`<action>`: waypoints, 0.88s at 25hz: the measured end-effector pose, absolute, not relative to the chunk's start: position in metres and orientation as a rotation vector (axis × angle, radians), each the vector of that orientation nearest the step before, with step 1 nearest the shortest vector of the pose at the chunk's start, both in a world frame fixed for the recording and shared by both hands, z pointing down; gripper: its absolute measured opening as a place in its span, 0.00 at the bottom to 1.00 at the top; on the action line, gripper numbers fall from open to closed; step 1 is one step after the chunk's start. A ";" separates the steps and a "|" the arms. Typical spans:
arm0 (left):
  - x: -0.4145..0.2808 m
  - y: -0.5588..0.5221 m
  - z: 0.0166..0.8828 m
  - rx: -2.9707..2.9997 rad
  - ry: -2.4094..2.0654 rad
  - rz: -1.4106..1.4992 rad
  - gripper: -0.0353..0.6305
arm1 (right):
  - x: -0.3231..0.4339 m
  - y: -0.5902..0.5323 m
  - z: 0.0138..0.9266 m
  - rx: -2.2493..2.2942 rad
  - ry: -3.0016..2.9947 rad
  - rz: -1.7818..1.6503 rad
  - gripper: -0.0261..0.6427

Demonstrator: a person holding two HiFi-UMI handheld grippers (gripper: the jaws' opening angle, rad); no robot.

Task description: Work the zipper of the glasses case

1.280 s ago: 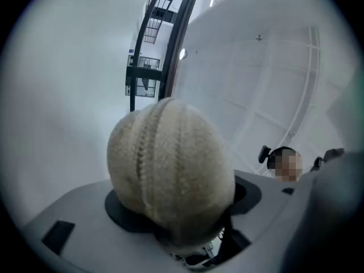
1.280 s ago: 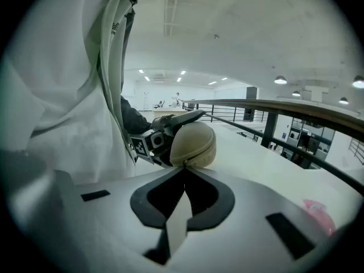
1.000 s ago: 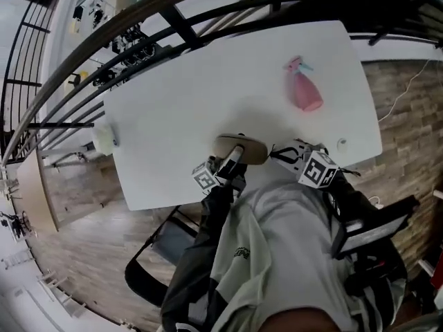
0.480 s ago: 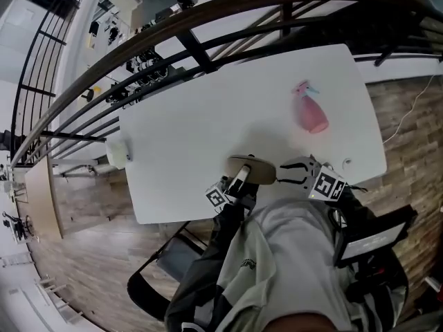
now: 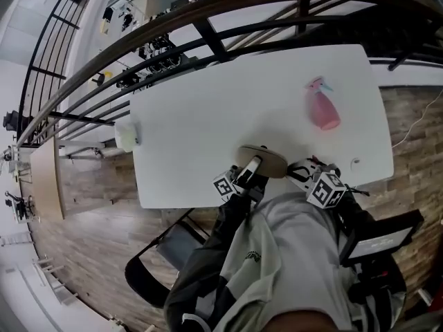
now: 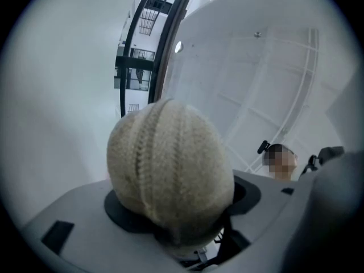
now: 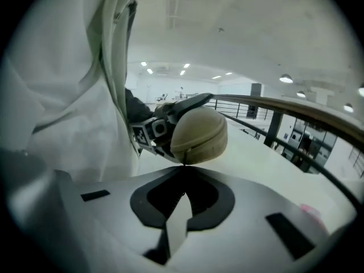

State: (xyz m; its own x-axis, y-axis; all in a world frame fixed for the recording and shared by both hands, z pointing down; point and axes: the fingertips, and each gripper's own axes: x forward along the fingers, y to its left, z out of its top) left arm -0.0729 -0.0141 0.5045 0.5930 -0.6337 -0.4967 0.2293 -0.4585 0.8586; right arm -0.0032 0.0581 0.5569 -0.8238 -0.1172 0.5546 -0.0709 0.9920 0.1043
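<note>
Clamping the glasses case [image 5: 263, 160] from the near side, the left gripper [image 5: 250, 171] holds it just above the near edge of the white table [image 5: 208, 109]. In the left gripper view the case's rounded, woven beige end fills the space between the jaws, which press on it from both sides, and its stitched seam runs up the middle. The right gripper [image 5: 295, 172] sits just right of the case and points at its right end. Its jaws have just been opening a little, yet in the right gripper view the tips stand nearly together, meeting on the small dark zipper pull [image 7: 184, 162] at the seam along the case's underside. Both grippers lie close in front of the person's pale top [image 5: 291, 254]. Far to the right on the table lies a pink spray bottle [image 5: 322, 109], well apart from the case, and a pale container [image 5: 126, 134] stands at the table's left edge. A dark curved railing [image 5: 208, 18] arcs beyond the far side.
</note>
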 end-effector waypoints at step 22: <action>-0.069 -0.014 0.508 1.903 -0.427 -0.898 0.52 | 0.011 0.024 0.547 0.296 -2.589 0.013 0.03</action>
